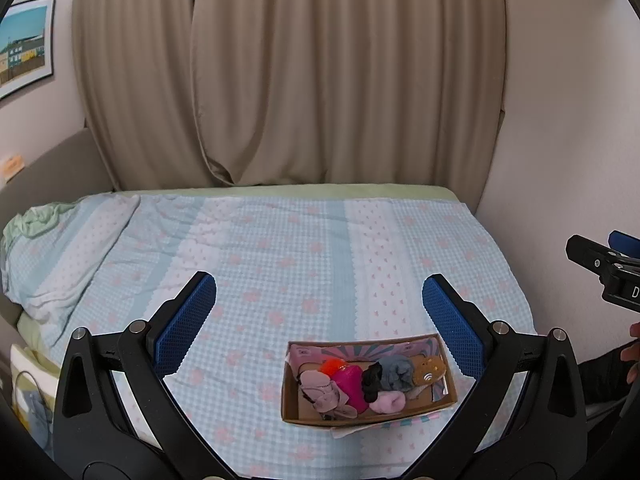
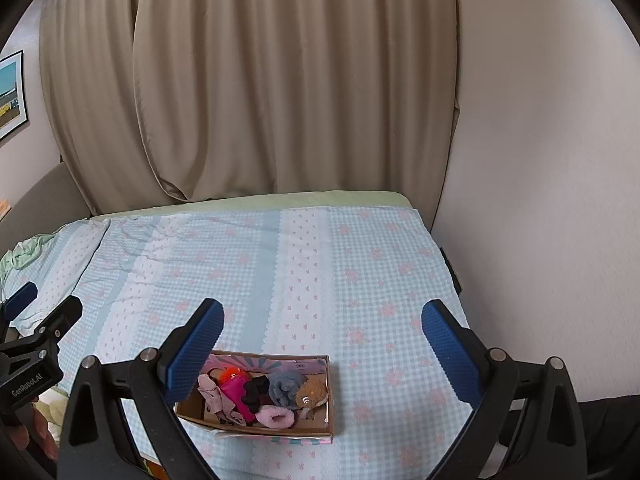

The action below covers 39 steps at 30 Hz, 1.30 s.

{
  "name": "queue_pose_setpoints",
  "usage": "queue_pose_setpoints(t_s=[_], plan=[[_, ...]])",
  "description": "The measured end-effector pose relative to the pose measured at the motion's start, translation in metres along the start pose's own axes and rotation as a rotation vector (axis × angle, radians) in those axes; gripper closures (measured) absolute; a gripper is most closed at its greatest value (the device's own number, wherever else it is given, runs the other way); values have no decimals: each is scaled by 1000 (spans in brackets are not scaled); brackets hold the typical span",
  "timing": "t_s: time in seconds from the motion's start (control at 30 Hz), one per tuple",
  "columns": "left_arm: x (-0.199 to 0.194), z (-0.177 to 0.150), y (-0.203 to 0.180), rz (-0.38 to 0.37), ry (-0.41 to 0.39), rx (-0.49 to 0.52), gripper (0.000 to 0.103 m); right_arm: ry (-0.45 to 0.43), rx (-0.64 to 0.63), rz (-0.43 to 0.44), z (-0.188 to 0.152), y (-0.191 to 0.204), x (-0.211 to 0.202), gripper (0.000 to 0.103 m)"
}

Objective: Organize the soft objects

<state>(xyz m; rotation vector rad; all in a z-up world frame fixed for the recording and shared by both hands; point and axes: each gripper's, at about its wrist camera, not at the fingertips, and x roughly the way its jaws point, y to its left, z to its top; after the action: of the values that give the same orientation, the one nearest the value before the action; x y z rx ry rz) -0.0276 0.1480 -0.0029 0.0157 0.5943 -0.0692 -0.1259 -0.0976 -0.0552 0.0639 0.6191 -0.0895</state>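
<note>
A shallow cardboard box (image 1: 290, 408) (image 2: 330, 396) lies on the bed near its front edge. Inside it sit a magenta piece (image 1: 352, 384) (image 2: 236, 394), a grey cloth (image 1: 396, 372) (image 2: 284, 388), a pale pink roll (image 1: 388, 403) (image 2: 276, 417), a mauve cloth (image 1: 324, 394) (image 2: 216, 398), a black scrunchie (image 1: 372, 378) (image 2: 256, 392), an orange tuft (image 1: 330, 366) (image 2: 231, 374) and a brown plush (image 1: 430, 372) (image 2: 314, 394). My left gripper (image 1: 318, 320) hovers open above and behind the box. My right gripper (image 2: 324, 340) is also open, the box below its left finger. Neither holds anything.
The bed carries a light blue checked cover with pink flowers (image 1: 300, 248) (image 2: 360, 272). Beige curtains (image 1: 280, 72) hang behind it, a white wall (image 2: 540, 160) stands on the right, and a framed picture (image 1: 26, 44) hangs on the left. A rumpled pillow (image 1: 60, 248) lies at the far left.
</note>
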Motion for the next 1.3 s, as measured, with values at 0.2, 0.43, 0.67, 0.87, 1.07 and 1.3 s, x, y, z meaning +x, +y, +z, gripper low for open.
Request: queue_pose_setpoints(t_s=[0.2,0.43,0.67,0.87,1.07,1.3], plan=[[0,0,1,-1,-1,-2,0,0,0,1,0,1,-1,4],[-1,0,0,-1,-4,-3,0,0,-3,0,1,1,-1,4],[-1,2,-4,5,-10,-1,0,-2,-5,4,3,0,1,4],[1,3,-5,10,-10,-2,0,-2,-5,5,3,-1,1,4],[1,6,-4,-2,-24,-2,0,-2,-6,7,5,-1,2,4],[2,8,-8,6,-51,16,0,-3,-8,8,10,-3,9,4]])
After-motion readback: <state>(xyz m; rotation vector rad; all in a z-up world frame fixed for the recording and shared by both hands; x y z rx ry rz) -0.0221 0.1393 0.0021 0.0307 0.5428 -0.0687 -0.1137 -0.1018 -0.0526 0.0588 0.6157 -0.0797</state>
